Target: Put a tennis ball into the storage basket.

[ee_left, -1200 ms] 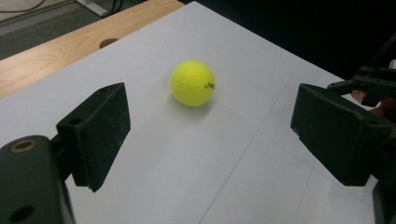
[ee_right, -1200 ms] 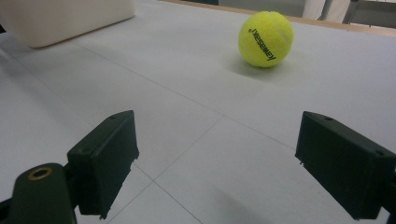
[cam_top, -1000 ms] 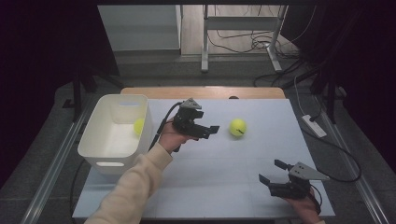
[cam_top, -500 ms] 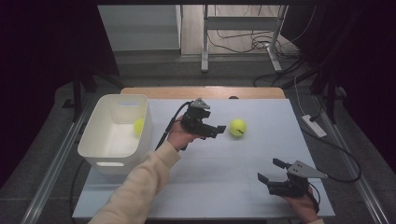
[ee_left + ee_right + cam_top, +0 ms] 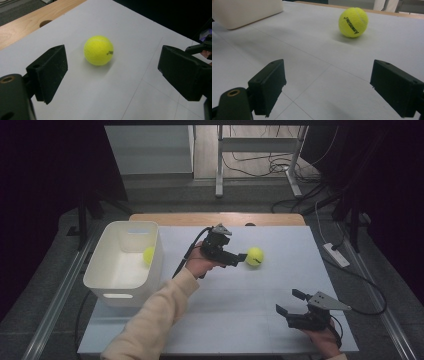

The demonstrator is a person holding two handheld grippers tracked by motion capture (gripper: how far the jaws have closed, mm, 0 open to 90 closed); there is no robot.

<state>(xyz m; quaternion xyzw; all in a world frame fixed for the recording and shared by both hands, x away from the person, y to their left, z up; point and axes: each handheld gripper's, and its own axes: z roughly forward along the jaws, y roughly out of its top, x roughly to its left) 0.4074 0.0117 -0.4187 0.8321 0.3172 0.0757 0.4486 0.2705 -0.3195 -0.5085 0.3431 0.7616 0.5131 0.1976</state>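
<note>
A yellow tennis ball [image 5: 254, 256] lies on the white table top, right of the middle. My left gripper [image 5: 241, 256] hovers just left of it and points at it. Its jaws have just been opening, and they stand open with nothing between them. In the left gripper view the ball [image 5: 98, 50] sits a little ahead of the left gripper [image 5: 112, 72], untouched. A second yellow ball [image 5: 148, 255] rests inside the white bin [image 5: 120, 282]. My right gripper [image 5: 290, 303] stays open near the front right. In the right gripper view the ball [image 5: 353, 22] lies far ahead of the right gripper [image 5: 327, 87].
The white bin stands at the table's left side, and its corner [image 5: 247, 10] appears in the right gripper view. A wooden strip [image 5: 215, 218] runs along the far edge. A cable [image 5: 365, 285] trails off the right side. Dark floor surrounds the table.
My left gripper has moved to the right, closer to the loose ball, and its jaws stand wider apart. The right gripper has kept its place.
</note>
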